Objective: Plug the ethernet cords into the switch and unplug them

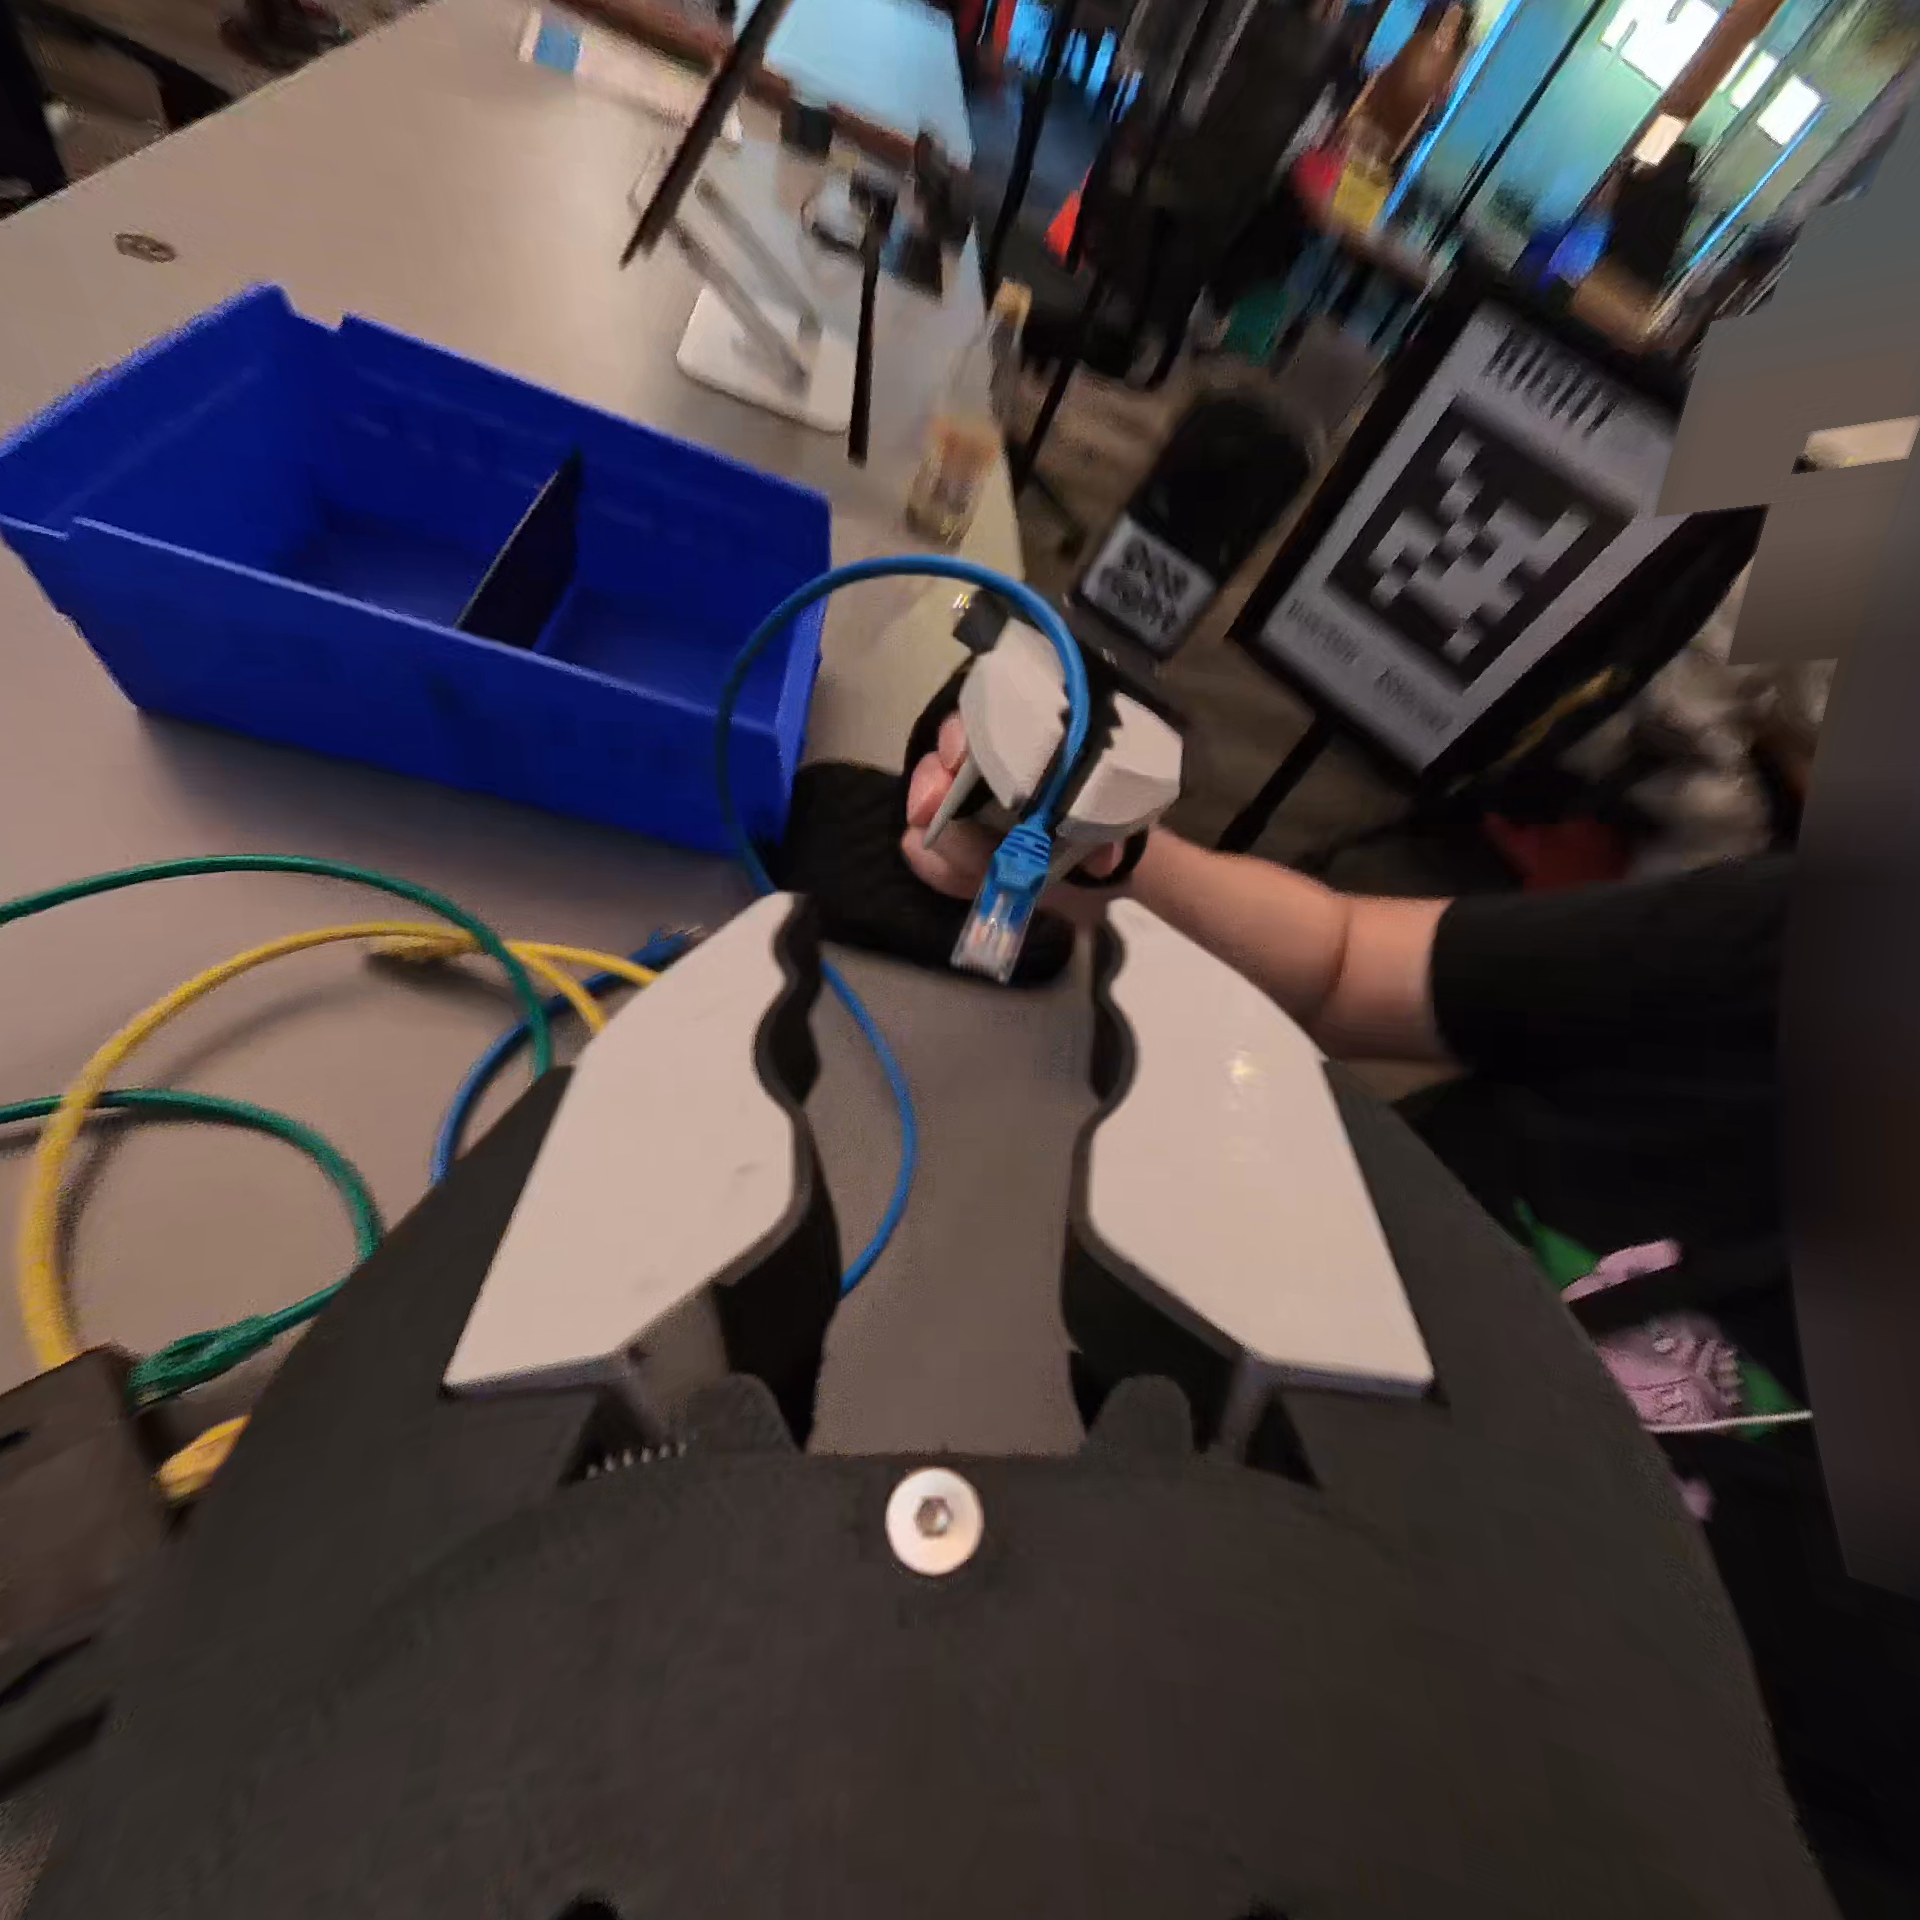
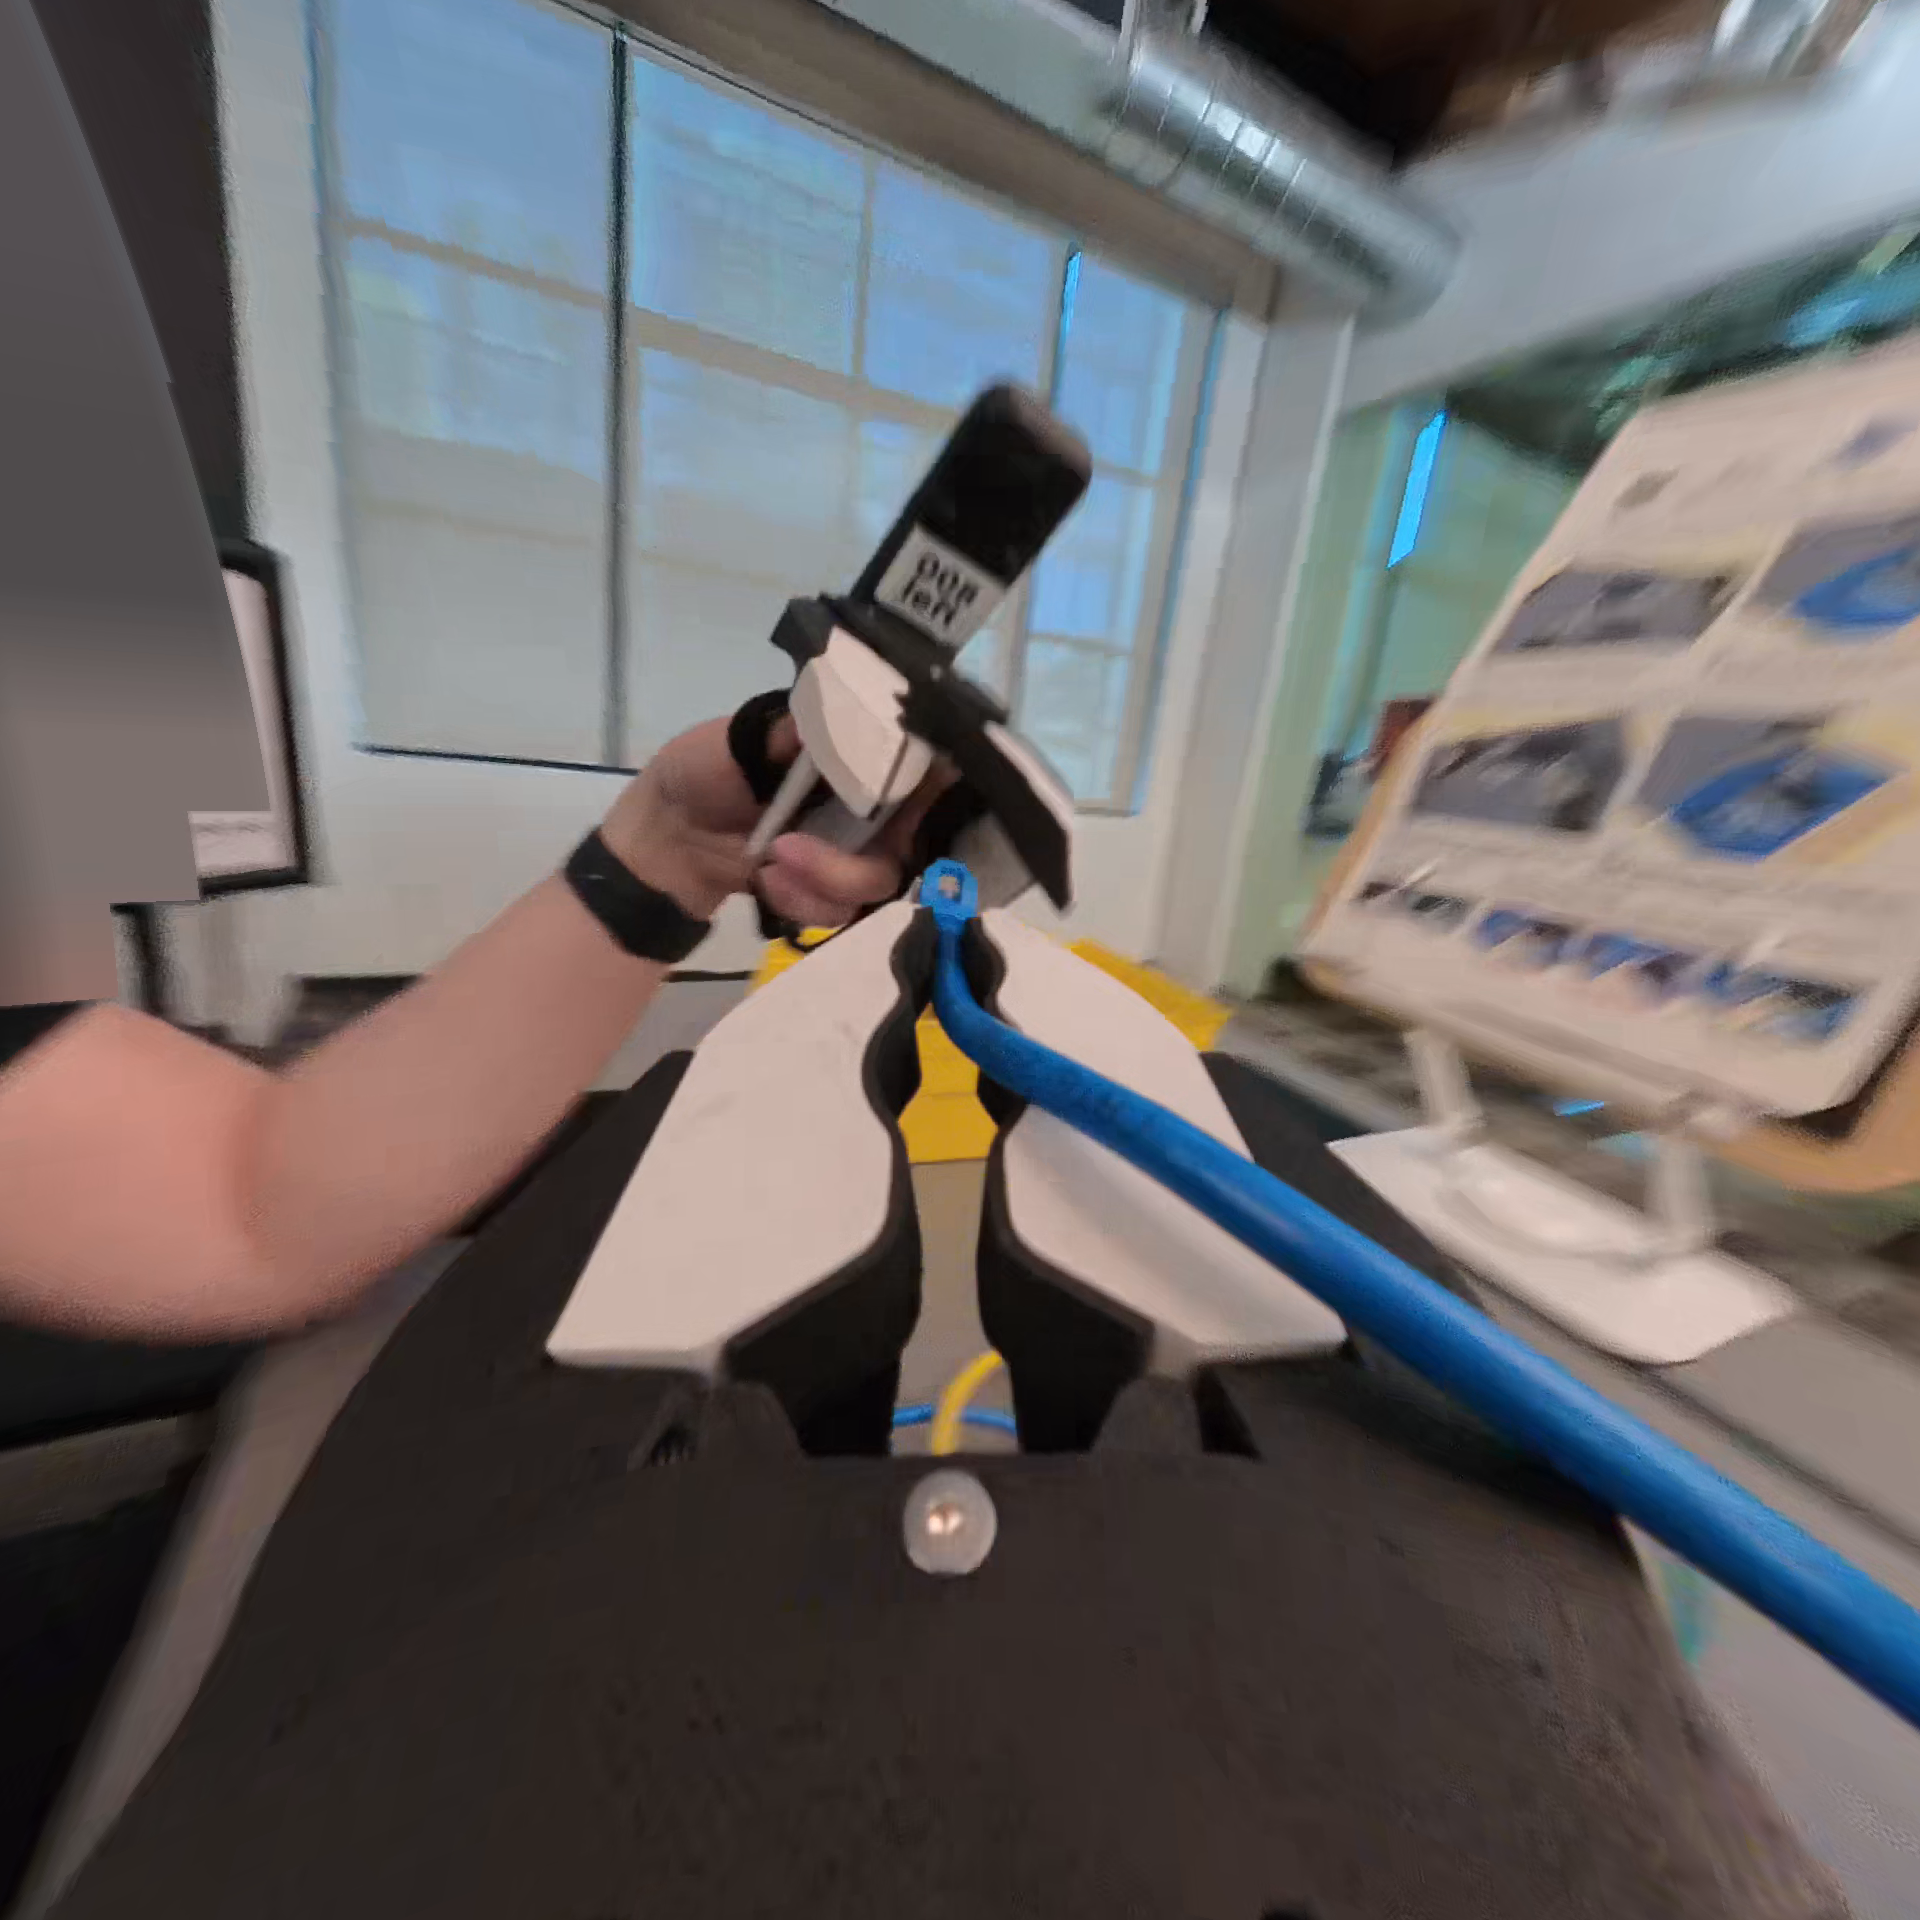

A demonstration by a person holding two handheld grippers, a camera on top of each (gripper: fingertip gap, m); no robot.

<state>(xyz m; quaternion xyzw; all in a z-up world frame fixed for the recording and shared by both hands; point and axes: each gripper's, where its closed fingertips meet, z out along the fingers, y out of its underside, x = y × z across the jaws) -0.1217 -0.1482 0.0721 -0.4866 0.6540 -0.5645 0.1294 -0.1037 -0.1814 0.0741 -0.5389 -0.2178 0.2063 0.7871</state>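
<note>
- On the bench (image 1: 312, 208), a divided bin (image 1: 416, 582) sits behind loose cords (image 1: 260, 956).
- A switch (image 1: 62, 1455) lies at the near left edge.
- A stand (image 1: 769, 353) sits behind the bin.

Grey table top (image 1: 343, 187), matte, running deep to the far left. A blue plastic bin (image 1: 436, 582) sits on it, split by a dark divider (image 1: 530, 566) into two compartments. Beyond the bin, a white stand base (image 1: 764, 364) with a slanted board on it. Past the table edge, a black-and-white patterned marker board (image 1: 1455, 540) stands on the floor, blurred.

Opposite side: large multi-pane window (image 2: 727, 436), pale daylight, white frame and white wall. Ribbed silver duct (image 2: 1247, 156) along the ceiling. Leaning display board with blue and yellow pictures (image 2: 1662, 748) on a white stand (image 2: 1538, 1236). A yellow bin (image 2: 1153, 997) lies low behind, partly hidden.
</note>
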